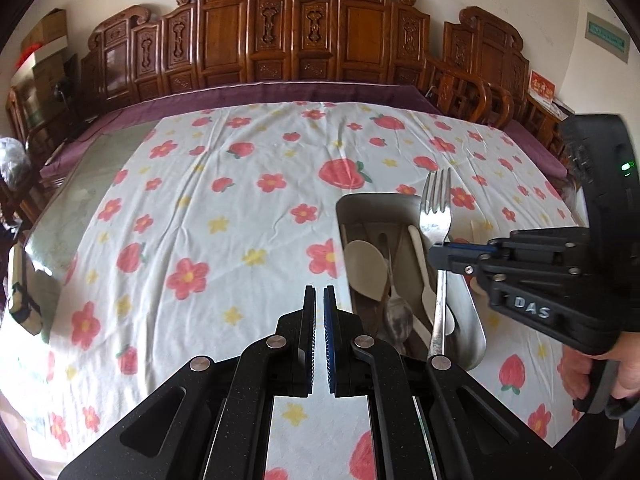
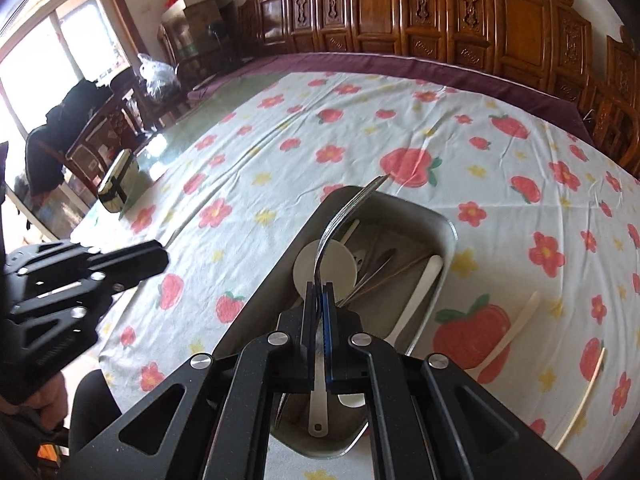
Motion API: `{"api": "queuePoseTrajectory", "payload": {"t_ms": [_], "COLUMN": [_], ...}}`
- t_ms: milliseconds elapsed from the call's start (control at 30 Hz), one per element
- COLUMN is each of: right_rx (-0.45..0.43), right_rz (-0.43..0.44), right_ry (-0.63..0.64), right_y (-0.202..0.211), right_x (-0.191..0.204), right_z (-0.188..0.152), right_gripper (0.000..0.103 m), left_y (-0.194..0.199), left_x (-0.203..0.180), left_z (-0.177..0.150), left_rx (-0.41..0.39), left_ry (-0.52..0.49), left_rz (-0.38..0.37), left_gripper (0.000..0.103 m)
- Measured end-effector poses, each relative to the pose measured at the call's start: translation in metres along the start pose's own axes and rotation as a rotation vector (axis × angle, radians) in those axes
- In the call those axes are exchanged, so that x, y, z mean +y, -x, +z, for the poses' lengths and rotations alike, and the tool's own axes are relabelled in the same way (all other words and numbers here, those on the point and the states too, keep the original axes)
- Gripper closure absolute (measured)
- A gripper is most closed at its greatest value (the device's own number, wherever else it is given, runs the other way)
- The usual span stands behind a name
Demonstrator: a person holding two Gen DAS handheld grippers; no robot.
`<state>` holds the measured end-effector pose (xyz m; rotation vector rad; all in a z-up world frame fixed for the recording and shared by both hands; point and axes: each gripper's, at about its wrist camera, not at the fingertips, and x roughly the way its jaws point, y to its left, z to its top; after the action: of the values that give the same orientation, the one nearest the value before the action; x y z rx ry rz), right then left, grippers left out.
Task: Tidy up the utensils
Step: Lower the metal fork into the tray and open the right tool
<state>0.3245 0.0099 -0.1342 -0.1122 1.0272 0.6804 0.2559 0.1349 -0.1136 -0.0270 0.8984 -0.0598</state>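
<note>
Right tongs (image 2: 319,292) clamp a metal fork (image 1: 437,216) above the steel tray (image 2: 444,240) on the flowered bench; left tongs (image 1: 319,300) closed, empty; lowering and release likely next

We see our right gripper (image 2: 319,292) clamped on the neck of a metal fork (image 2: 347,210), its tines reaching past the far rim of the steel tray (image 2: 446,226). In the tray lie a pale round-bowled spoon (image 2: 340,266), a white utensil (image 2: 416,296) and chopsticks (image 2: 396,274). On the flowered cloth (image 2: 280,152) toward its right edge lie two more pale sticks (image 2: 516,330), and our left gripper (image 2: 160,258) hangs shut, well left of the tray.
</note>
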Motion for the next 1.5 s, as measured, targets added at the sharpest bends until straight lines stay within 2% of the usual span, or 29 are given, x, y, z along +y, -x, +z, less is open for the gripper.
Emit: {"api": "queuePoseTrajectory", "payload": {"t_ms": [433,733,900,1133,1400,1500], "right_rx": [0.051,0.039,0.007,-0.054,-0.113,-0.12], "right_rz": [-0.001,0.007,0.01,-0.011,-0.076,-0.134], "right_ry": [0.019,0.025,0.018,0.02,-0.038,-0.049], "right_y": [-0.026,-0.029,-0.022,0.018,0.083,0.102], "right_x": [0.01,0.014,0.013,-0.004,-0.053,-0.074], "right_z": [-0.005,-0.001,0.0,-0.009,-0.047,-0.067], "right_gripper": [0.099,0.099,0.095,0.095,0.095,0.095], "left_y": [0.016,0.021,0.022,0.026,0.026,0.022], "left_x": [0.014,0.017,0.016,0.002,-0.036,-0.052], "left_z": [-0.005,-0.005,-0.005,-0.001,0.006,0.008], "left_rx": [-0.023,-0.028,-0.029,-0.038,-0.049,-0.045], "left_ry": [0.016,0.021,0.02,0.009,-0.034,-0.054], "left_rz": [0.007,0.009,0.008,-0.014,-0.064,-0.083], "left_gripper": [0.1,0.1,0.1,0.1,0.1,0.1]}}
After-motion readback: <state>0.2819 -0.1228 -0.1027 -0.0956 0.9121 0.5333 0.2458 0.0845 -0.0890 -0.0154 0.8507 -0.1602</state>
